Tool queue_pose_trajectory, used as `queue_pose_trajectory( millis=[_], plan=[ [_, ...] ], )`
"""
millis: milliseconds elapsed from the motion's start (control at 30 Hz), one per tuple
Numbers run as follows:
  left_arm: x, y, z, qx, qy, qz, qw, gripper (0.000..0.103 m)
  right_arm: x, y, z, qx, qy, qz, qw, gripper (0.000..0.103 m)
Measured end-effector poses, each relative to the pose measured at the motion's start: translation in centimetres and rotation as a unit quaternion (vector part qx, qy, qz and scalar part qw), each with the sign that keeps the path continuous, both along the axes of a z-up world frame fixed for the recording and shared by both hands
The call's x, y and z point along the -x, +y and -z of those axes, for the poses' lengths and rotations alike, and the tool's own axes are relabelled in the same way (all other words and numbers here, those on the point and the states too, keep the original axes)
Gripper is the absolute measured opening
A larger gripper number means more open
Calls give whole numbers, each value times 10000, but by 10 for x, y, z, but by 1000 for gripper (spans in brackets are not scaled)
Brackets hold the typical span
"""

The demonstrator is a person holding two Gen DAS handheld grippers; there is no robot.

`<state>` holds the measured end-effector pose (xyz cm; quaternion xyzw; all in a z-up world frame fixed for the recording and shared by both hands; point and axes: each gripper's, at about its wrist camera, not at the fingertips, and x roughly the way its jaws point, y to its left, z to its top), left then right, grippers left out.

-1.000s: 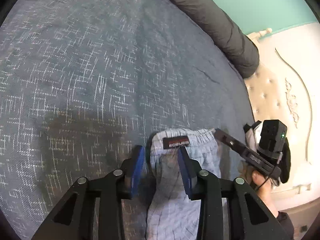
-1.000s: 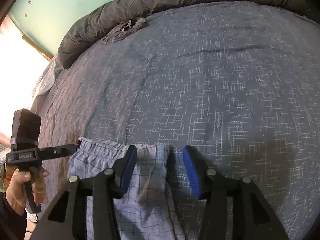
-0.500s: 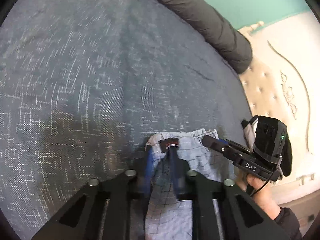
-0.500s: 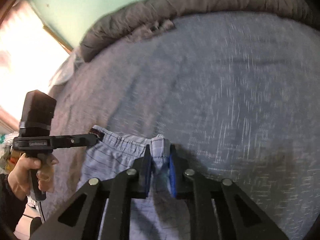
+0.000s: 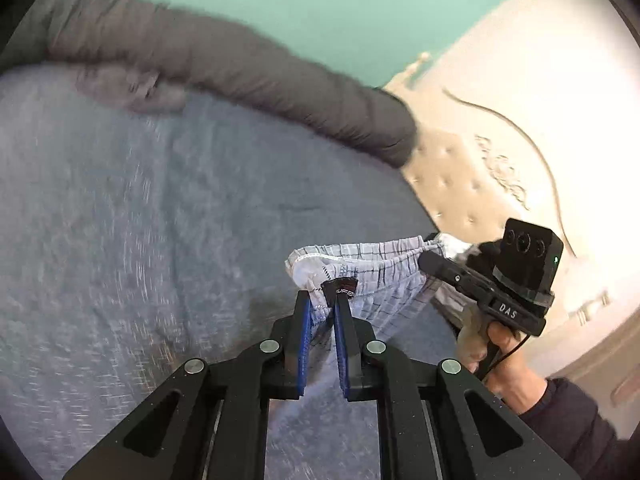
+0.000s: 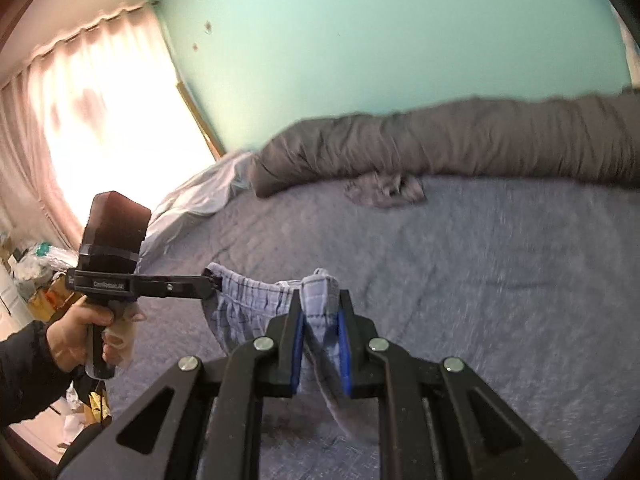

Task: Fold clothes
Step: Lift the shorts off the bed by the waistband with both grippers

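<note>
Light blue checked shorts (image 5: 380, 276) hang in the air above the blue-grey bed cover (image 5: 140, 220), stretched by the waistband between both grippers. In the left wrist view my left gripper (image 5: 322, 300) is shut on the waistband beside a dark label. My right gripper (image 5: 426, 258) grips the other end, held by a hand (image 5: 508, 360). In the right wrist view my right gripper (image 6: 320, 300) is shut on a bunched fold of the shorts (image 6: 256, 300). There my left gripper (image 6: 214, 280) pinches the far end of the waistband. The legs of the shorts drop out of sight below the fingers.
A rolled grey duvet (image 6: 440, 148) lies along the far side of the bed, with a small crumpled grey garment (image 6: 384, 190) in front of it. A cream tufted headboard (image 5: 500, 140) stands at the right. A bright curtained window (image 6: 100, 120) and floor clutter (image 6: 36, 272) are at the left.
Both grippers closed on the waistband, then rose and lifted the shorts off the bed. Both views now tilt up to the wall and the duvet.
</note>
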<state>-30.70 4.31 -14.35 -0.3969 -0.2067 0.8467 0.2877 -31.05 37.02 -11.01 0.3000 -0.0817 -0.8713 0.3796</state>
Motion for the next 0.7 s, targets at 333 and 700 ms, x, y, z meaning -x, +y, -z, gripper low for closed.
queue_pose_trajectory(
  millis=[333,700],
  plan=[
    [-51,21,-98,232,604,17,9979,12,-49,6,-87,-38,685,267,9973,14],
    [-92,60,-155,389,802,172,9959,12,-87,33,-134,-224,837,644,9942,14]
  ],
)
